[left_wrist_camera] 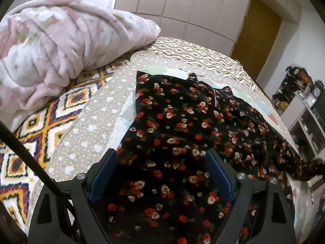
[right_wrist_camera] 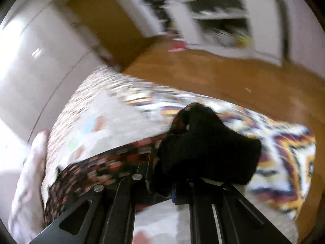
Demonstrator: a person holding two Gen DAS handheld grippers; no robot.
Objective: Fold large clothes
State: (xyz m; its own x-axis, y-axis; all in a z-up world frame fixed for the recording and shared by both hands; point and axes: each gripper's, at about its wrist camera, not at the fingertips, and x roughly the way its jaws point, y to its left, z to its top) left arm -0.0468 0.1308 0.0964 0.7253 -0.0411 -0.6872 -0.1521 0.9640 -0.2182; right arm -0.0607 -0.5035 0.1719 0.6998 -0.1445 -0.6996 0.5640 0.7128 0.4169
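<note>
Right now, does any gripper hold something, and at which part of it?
The right gripper is shut on a bunched edge of the floral dress; which edge cannot be told. The left gripper is open above the dress and holds nothing.

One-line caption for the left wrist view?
Open left gripper poised over black floral dress spread on a quilted bed.

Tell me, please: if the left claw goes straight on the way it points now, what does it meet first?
Most likely the black flowered dress. The left claw stands open and points down over that cloth spread on the bed, with nothing else in between. How far away the cloth lies is unclear.
</note>
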